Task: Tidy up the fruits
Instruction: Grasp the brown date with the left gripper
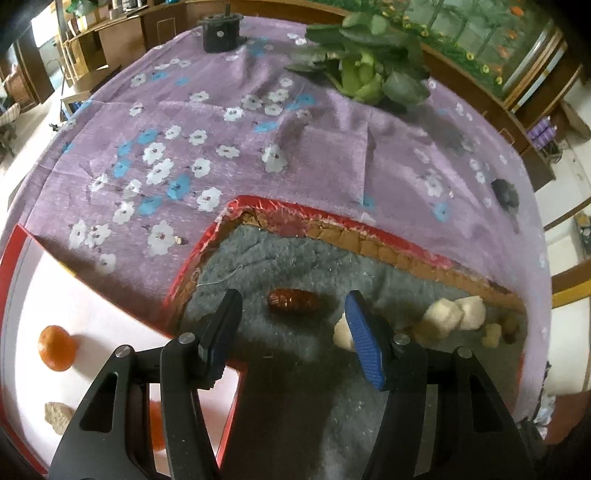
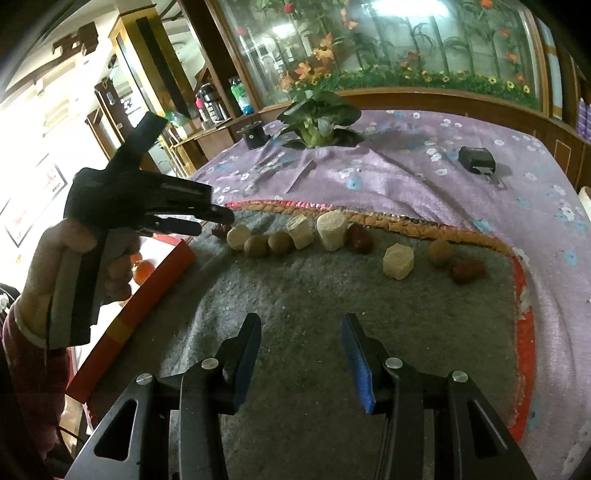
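Left wrist view: left gripper (image 1: 291,314) pointing steeply down over a grey felt mat (image 1: 303,387), jaws apart and empty, nothing pressed between the pads. Red date (image 1: 293,301) lying on the felt at 12 o'clock from the fingertips, framed by the gap but not touched. Pale cut fruit chunks (image 1: 443,317) clustered at 3 o'clock, against the mat's red-and-brown edging (image 1: 332,223), one chunk partly hidden behind the blue-padded finger (image 1: 364,343). White tray with a red rim (image 1: 33,266) at 9 o'clock, carrying a tangerine (image 1: 57,347), a rough beige lump (image 1: 57,415) below it and another orange fruit mostly hidden behind the gripper body. Purple flowered tablecloth (image 1: 295,147) beyond, a green leafy plant (image 1: 369,74) at 1 o'clock, a dark round object (image 1: 218,31) at 11 o'clock. No legible writing anywhere.

Right wrist view: right gripper (image 2: 301,339) low over the same felt (image 2: 332,295), jaws released, gap bare. Row of fruits at 12 o'clock along the far edging: round brown fruits (image 2: 267,243), pale chunks (image 2: 331,232), red dates (image 2: 467,269). Left gripper (image 2: 218,221) at 10 o'clock, held by a hand (image 2: 66,258) in a pink sleeve, tips reaching the left end of the row, just above a dark date there. Small black device (image 2: 476,159) on the cloth at 1 o'clock. No label readable.
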`<action>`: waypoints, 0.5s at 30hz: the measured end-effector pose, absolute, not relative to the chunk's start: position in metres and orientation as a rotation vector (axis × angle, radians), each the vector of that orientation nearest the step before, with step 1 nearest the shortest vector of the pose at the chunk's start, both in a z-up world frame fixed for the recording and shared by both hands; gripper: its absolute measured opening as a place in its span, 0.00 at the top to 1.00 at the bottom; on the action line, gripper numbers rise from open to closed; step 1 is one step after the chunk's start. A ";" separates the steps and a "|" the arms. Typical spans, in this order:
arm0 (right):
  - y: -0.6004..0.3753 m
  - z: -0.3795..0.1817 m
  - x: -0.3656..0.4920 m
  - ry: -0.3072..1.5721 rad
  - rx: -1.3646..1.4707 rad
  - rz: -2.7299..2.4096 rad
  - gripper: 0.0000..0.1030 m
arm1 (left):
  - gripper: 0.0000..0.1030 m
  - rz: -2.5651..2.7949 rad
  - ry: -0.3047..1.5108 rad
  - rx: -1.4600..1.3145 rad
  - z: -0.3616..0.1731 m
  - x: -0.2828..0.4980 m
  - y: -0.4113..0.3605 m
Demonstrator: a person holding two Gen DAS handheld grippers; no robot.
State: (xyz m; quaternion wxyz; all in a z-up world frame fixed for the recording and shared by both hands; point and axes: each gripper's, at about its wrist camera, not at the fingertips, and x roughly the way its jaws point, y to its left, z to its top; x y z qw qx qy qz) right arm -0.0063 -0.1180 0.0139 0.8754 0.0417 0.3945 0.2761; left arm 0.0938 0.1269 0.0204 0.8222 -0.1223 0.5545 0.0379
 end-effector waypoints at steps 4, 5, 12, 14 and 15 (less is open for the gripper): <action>-0.118 0.012 -0.004 0.830 0.089 0.577 0.57 | 0.46 0.089 1.187 -0.246 0.015 0.097 0.127; -0.118 0.012 -0.004 0.833 0.090 0.578 0.57 | 0.54 0.085 1.185 -0.244 0.015 0.099 0.127; -0.111 0.012 -0.005 0.836 0.073 0.592 0.57 | 0.71 0.084 1.180 -0.202 0.014 0.098 0.125; -0.110 0.014 -0.005 0.836 0.073 0.599 0.57 | 0.71 0.078 1.159 -0.212 0.022 0.091 0.127; -0.109 0.015 -0.004 0.837 0.075 0.605 0.57 | 0.71 0.074 1.142 -0.214 0.028 0.086 0.127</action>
